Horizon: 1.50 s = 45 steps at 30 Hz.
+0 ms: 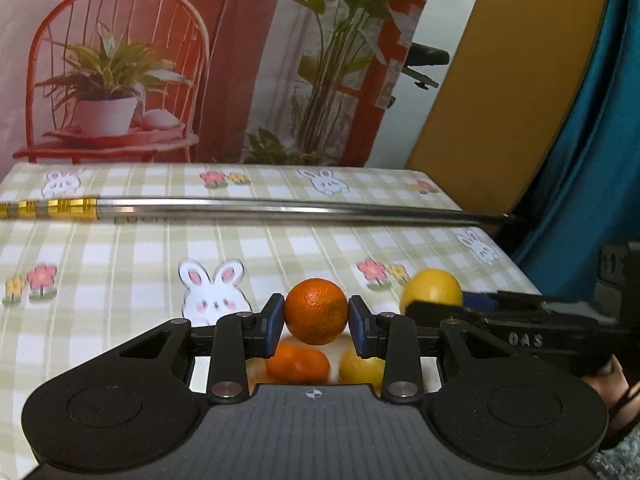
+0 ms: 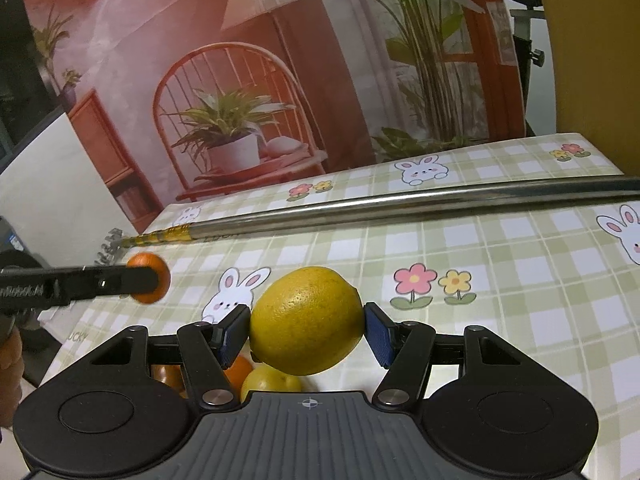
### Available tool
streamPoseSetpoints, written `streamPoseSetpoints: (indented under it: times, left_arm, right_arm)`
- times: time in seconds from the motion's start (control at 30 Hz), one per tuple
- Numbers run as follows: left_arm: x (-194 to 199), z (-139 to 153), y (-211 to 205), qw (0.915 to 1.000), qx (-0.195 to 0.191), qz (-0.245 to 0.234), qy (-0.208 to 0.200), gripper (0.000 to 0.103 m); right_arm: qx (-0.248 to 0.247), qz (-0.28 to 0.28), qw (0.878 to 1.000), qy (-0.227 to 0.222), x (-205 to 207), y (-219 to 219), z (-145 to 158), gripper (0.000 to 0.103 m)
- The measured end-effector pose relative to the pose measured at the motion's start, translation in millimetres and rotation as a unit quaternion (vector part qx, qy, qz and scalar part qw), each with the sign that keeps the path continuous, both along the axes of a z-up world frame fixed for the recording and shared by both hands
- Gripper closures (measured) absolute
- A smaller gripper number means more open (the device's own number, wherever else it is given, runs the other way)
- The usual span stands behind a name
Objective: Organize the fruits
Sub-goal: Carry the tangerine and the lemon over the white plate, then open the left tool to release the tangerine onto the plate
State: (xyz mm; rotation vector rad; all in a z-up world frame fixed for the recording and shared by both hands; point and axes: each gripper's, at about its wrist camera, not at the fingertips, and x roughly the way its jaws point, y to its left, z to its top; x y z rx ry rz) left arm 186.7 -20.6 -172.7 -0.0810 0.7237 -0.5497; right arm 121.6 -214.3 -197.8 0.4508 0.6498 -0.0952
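My left gripper (image 1: 316, 314) is shut on a small orange (image 1: 316, 311), held above the table between its blue pads. Below it lie another orange (image 1: 298, 364) and a yellow lemon (image 1: 360, 366), blurred. My right gripper (image 2: 306, 322) is shut on a large lemon (image 2: 306, 320), lifted over the checked tablecloth. Under it sit a second lemon (image 2: 270, 382) and an orange (image 2: 240, 370), partly hidden. Each gripper shows in the other's view: the right gripper (image 1: 436, 304) with its lemon (image 1: 432, 286) at the right, the left gripper (image 2: 148, 278) with its orange (image 2: 148, 262) at the left.
A long metal rod (image 1: 280, 210) with a gold-banded handle lies across the table (image 1: 120, 260), also seen as the rod (image 2: 440, 200) in the right wrist view. A printed backdrop stands behind the table. A blue curtain (image 1: 592, 160) hangs at the right.
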Motion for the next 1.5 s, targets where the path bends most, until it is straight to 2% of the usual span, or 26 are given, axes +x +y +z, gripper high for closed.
streamPoseSetpoints:
  times: [0.13,0.4,0.77,0.97,1.23,1.5]
  left_arm:
    - [-22.3,-4.6,5.0,1.0000,-0.005,-0.003,0.006,0.066]
    - [-55.2,-15.4,12.5,0.9998,0.012,-0.009,0.014,0.066]
    - [-65.3,-26.7,19.2,0.9994,0.022,0.000,0.028,0.066]
    - [-70.8,-28.3,8.2,0.9986,0.023,-0.034,0.034,0.066]
    - [-72.4,-42.4,-15.2,0.9928,0.042,-0.098,0.055,0.066]
    - [-66.7,-52.2,-25.0,0.9901,0.062,-0.106,0.066,0.066]
  right_arm:
    - [-0.002,0.002,1.000,-0.003,-12.5,8.2,2.4,0.045]
    - [-0.003,0.007,1.000,-0.010,-33.7,24.3,4.3,0.045]
    - [-0.007,0.016,1.000,-0.008,-47.3,38.0,5.9,0.045]
    - [-0.009,0.014,1.000,-0.008,-49.4,39.0,7.1,0.045]
    - [-0.007,0.014,1.000,-0.007,-50.1,37.8,7.5,0.045]
    - [-0.001,0.009,1.000,-0.009,-50.4,33.0,5.8,0.045]
